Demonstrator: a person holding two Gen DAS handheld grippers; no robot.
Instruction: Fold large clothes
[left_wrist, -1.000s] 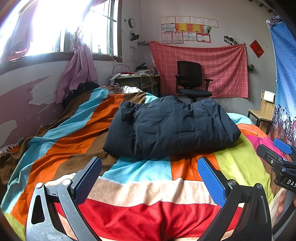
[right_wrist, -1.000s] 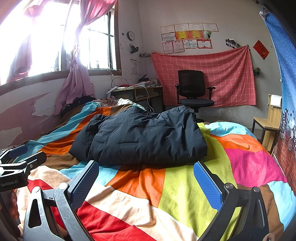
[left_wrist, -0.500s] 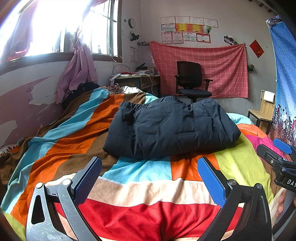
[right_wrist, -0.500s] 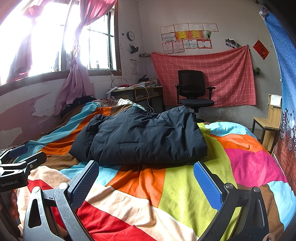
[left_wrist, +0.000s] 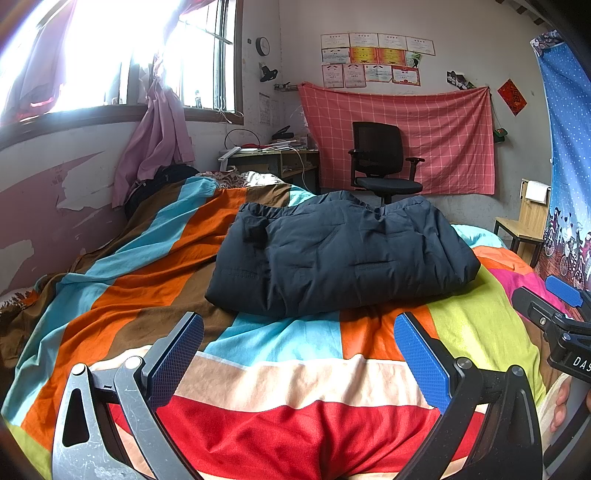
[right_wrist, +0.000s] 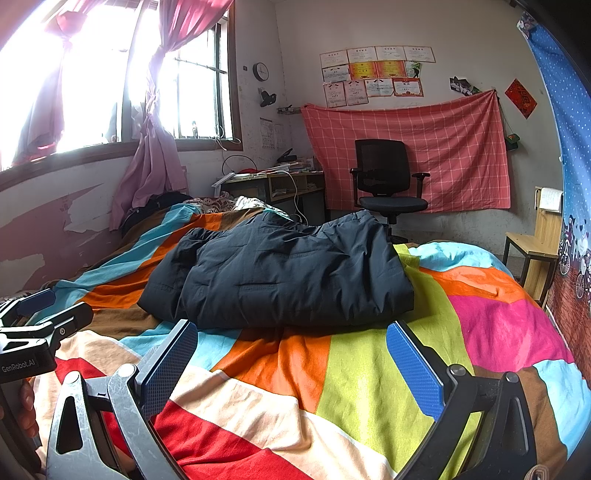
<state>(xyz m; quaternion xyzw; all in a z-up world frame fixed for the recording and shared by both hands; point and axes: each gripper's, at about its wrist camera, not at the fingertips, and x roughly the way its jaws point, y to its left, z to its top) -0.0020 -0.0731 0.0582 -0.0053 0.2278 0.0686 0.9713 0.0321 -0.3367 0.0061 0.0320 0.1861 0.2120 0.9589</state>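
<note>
Both tools sit low over the near edge of the bed, side by side. Left gripper (left_wrist: 299, 356) has its blue pads spread wide, nothing between them, only striped bedspread (left_wrist: 295, 376) below. Right gripper (right_wrist: 291, 363) is the same: pads wide apart, empty. Each shows at the margin of the other's view, so they are close together. The task's thing, a dark navy padded jacket (left_wrist: 343, 254), lies straight ahead of both — on the middle of the bed, apart from either tool, with a band of bare bedspread in between. It already looks bundled into a thick slab; its long axis runs left to right across the bed, roughly square to the direction the fingers point. In the left view its near left corner is about in line with the left pad; in the right view the jacket (right_wrist: 284, 273) sits centre-left, its right end above the right pad. Judgement: neither hand is clearly nearer — each faces its own end of the near hem. Beyond the bed's far edge stands an office chair (left_wrist: 380, 158) before a red checked cloth (left_wrist: 443, 122).
</note>
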